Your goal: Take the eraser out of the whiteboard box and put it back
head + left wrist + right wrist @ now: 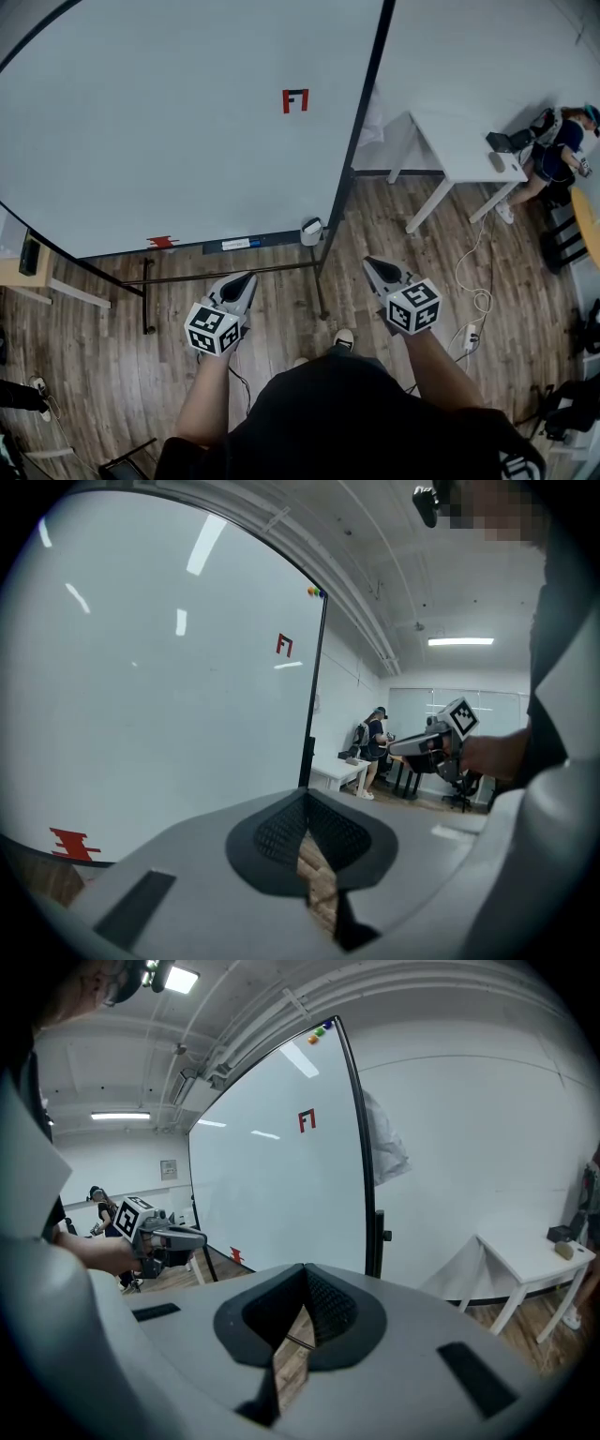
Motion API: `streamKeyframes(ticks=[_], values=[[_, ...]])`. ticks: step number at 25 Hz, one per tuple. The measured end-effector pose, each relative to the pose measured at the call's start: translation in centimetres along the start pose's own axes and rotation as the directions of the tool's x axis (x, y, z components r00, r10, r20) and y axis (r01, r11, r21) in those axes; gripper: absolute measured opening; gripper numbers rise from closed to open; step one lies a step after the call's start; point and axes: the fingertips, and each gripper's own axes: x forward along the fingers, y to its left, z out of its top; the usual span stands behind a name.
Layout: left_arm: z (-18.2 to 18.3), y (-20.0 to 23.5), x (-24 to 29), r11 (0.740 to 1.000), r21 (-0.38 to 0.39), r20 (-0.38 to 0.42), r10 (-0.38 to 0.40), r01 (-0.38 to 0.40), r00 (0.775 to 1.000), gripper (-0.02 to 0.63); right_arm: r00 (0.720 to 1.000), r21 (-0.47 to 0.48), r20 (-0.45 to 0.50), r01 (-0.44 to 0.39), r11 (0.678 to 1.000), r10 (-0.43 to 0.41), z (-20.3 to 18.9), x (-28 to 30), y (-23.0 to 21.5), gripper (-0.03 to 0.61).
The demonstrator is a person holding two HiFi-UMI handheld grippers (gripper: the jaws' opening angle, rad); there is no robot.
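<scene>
Whiteboard (169,122): a tall board on a dark stand, filling the upper left of the head view. It bears a red mark (295,100) near its upper right.

Floor (281,319): wood planks, under the stand and both grippers.

Table (464,145): white, to the right of the board and against the wall. A person (558,150) sits at its far end.

Left gripper (246,278): held level in front of the board's lower edge. Its jaws are pressed together with nothing between them, and only floor shows through the slit behind the tips.

Right gripper (372,263): held just right of the stand's right post. Its jaws are likewise closed and empty.

Tray (272,240): a dark strip along the board's lower edge. It carries a white-and-blue piece (236,245) near its middle and a red piece (161,242) toward its left.

Box (312,231): small and pale, at the board's lower right corner, at the tray's right end. It is apart from both grippers.

Eraser: cannot be made out. The box's contents are too small to tell.
</scene>
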Motion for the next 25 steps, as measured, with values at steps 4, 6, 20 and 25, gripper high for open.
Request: streamKeyframes(ticks=[4, 6, 20, 25], values=[[0.6, 0.2, 0.2, 1.000, 0.011, 0.013, -0.001, 0.000, 1.000, 0.012, 1.000, -0.007, 0.002, 0.001, 1.000, -0.001, 0.2, 0.4, 0.0, -0.003], [0.8, 0.3, 0.3, 1.000, 0.011, 0.016, 0.000, -0.001, 1.000, 0.012, 1.000, -0.009, 0.003, -0.001, 1.000, 0.001, 0.3, 0.6, 0.0, -0.003], [1.2, 1.0, 2.0, 1.000, 0.029, -0.012, 0.004, -0.004, 1.000, 0.012, 1.000, 0.019, 0.006, -0.011, 1.000, 0.011, -0.7, 2.2, -1.6, -0.003], [1.1, 0.9, 3.4, 0.999, 0.046, -0.035, -0.004, 0.005, 0.999, 0.012, 1.000, 0.028, 0.001, -0.008, 1.000, 0.008, -1.0, 2.6, -2.7, -0.003]])
